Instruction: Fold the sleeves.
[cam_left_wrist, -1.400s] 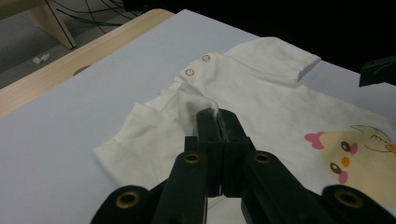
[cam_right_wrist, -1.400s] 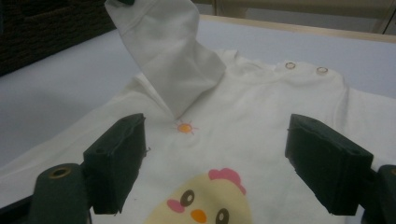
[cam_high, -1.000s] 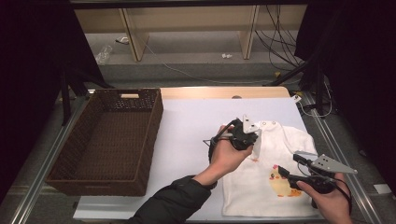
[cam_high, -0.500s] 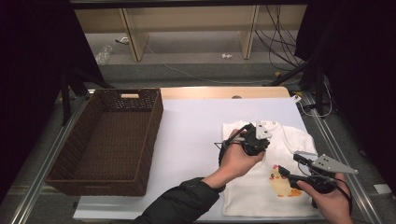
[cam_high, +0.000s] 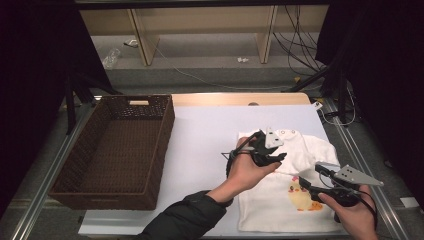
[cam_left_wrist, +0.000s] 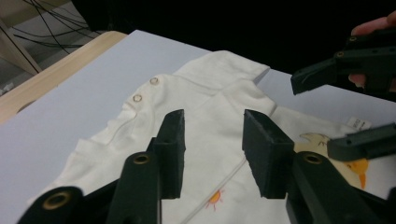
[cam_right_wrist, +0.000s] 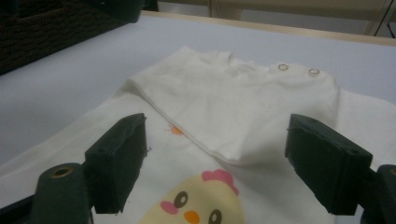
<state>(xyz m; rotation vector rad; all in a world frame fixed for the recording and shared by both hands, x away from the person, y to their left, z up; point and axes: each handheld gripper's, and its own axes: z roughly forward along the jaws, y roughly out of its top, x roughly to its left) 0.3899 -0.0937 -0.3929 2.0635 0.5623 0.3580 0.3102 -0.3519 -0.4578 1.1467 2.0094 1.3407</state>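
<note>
A white shirt (cam_high: 300, 200), printed with a yellow chick (cam_high: 302, 196) with pink cheeks and an orange beak, was seen on a white desk (cam_high: 205, 135) with a pale wooden far edge. The basket (cam_high: 112, 150) was dark brown and woven. Both grippers' jaws were black.

Left gripper (cam_left_wrist: 212, 149) jaws parted above white shirt (cam_left_wrist: 196, 112), right gripper (cam_left_wrist: 345, 107) beyond

A white cotton baby shirt with a yellow chick print (cam_high: 300, 185) lies at lower right of the high view on the white table top (cam_high: 210, 135); a dark brown woven wicker basket (cam_high: 65, 175) sits at left; a pale wooden shelf frame (cam_high: 145, 40) stands behind, at top.
</note>
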